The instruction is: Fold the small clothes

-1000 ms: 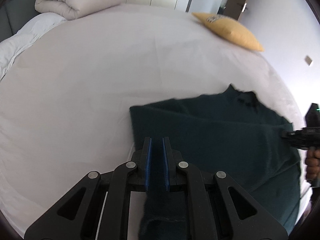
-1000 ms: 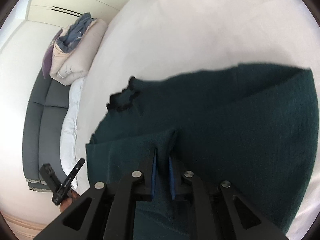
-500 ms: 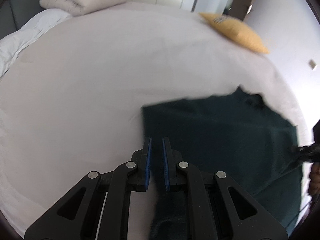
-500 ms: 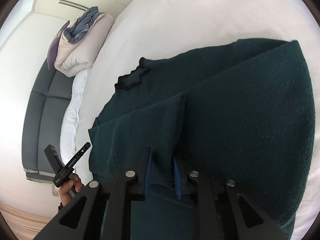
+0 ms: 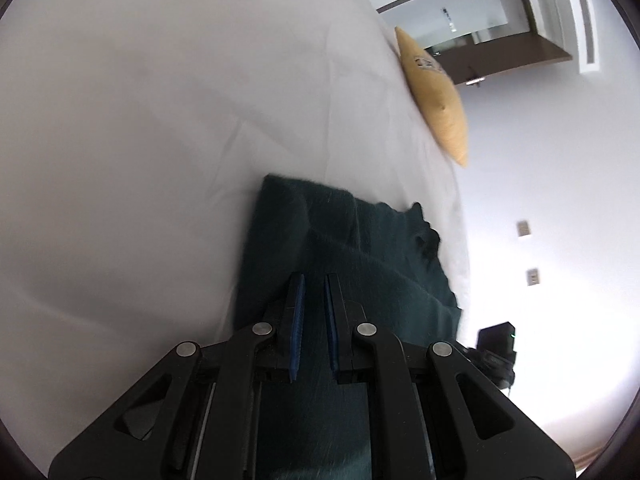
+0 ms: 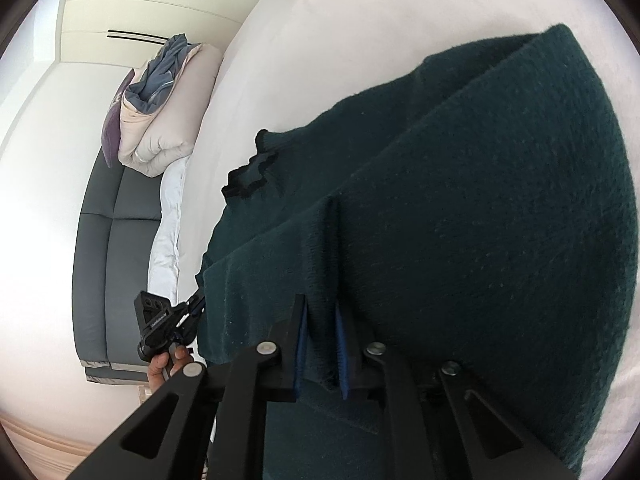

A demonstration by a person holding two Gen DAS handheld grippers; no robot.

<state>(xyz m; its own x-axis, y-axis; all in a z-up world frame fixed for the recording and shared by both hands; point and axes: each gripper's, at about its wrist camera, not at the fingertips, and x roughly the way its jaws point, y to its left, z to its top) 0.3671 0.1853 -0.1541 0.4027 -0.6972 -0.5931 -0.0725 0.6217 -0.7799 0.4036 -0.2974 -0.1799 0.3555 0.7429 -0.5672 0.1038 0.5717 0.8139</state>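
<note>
A dark green knit sweater (image 5: 360,248) lies partly folded on the white bed (image 5: 160,120), its dark collar (image 6: 248,176) toward the far edge. My left gripper (image 5: 314,278) is shut on the sweater's near edge, with cloth running back between the blue pads. In the right wrist view the sweater (image 6: 480,200) bulges up close to the camera. My right gripper (image 6: 321,306) has a raised ridge of that knit pinched between its pads, and its jaws are closing. The left gripper (image 6: 160,320) and the hand holding it show at the sweater's lower left corner.
A yellow cushion (image 5: 436,92) lies at the bed's far edge. A folded beige duvet (image 6: 160,120) rests on a grey sofa (image 6: 108,240) beside the bed. White wardrobe doors (image 6: 160,0) stand behind. The bed's edge runs close along the sweater's collar side.
The left gripper has rolled, sunk and swung toward the sweater, still holding its edge. The right gripper's jaws widened briefly, then narrowed on the knit ridge. The sweater's body has bunched up.
</note>
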